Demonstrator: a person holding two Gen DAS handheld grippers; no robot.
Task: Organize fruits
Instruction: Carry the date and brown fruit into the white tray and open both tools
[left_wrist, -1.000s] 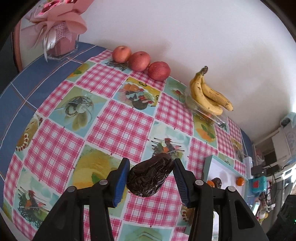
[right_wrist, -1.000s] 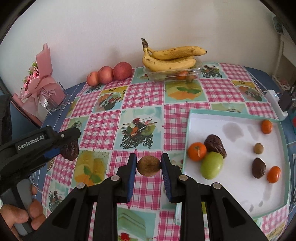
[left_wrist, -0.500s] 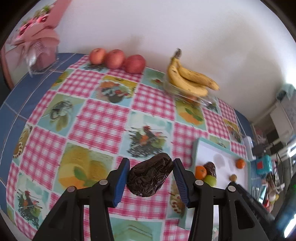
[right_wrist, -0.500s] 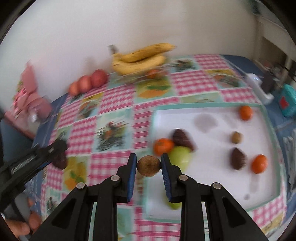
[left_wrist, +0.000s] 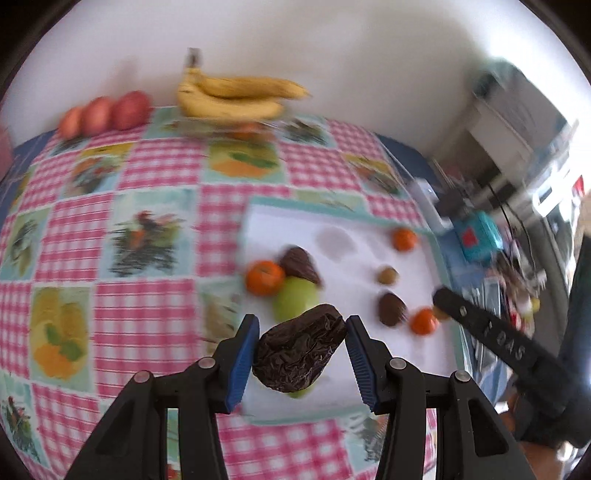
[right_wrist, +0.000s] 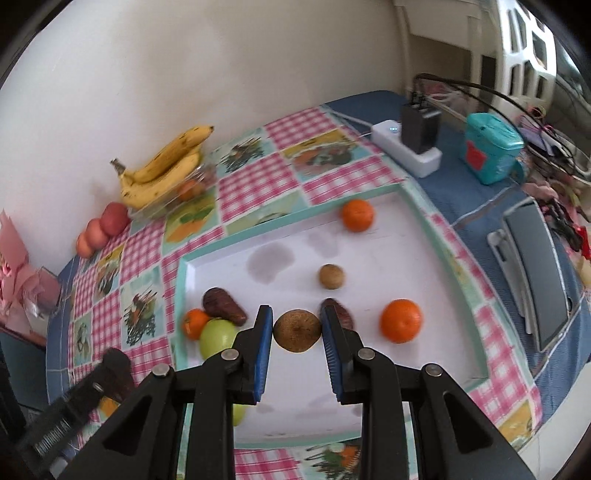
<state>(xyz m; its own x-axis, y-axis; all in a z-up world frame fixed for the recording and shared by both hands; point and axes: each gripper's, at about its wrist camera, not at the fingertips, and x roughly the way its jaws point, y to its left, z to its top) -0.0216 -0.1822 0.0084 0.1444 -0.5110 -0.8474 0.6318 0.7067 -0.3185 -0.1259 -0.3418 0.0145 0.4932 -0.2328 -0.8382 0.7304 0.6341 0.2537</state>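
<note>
My left gripper (left_wrist: 301, 350) is shut on a dark wrinkled fruit (left_wrist: 299, 352) and holds it above the near edge of the white tray (left_wrist: 343, 365). My right gripper (right_wrist: 296, 334) is shut on a small brown round fruit (right_wrist: 296, 330), held above the tray (right_wrist: 436, 266). On the tray lie oranges (right_wrist: 400, 320), a green fruit (right_wrist: 217, 338), dark wrinkled fruits (right_wrist: 223, 305) and a small brown fruit (right_wrist: 331, 276). The right gripper's body (left_wrist: 487, 336) shows in the left wrist view, the left gripper's body (right_wrist: 85, 395) in the right wrist view.
Bananas (right_wrist: 162, 168) on a clear box and three red apples (right_wrist: 101, 229) stand at the back by the wall. A white power strip (right_wrist: 406, 147) and a teal box (right_wrist: 491, 147) lie right of the tray. A pink bouquet box (right_wrist: 22, 273) stands far left.
Both grippers have swung to the right with their fruits still held, from above the checked tablecloth to above the tray. The left view is blurred by motion.
</note>
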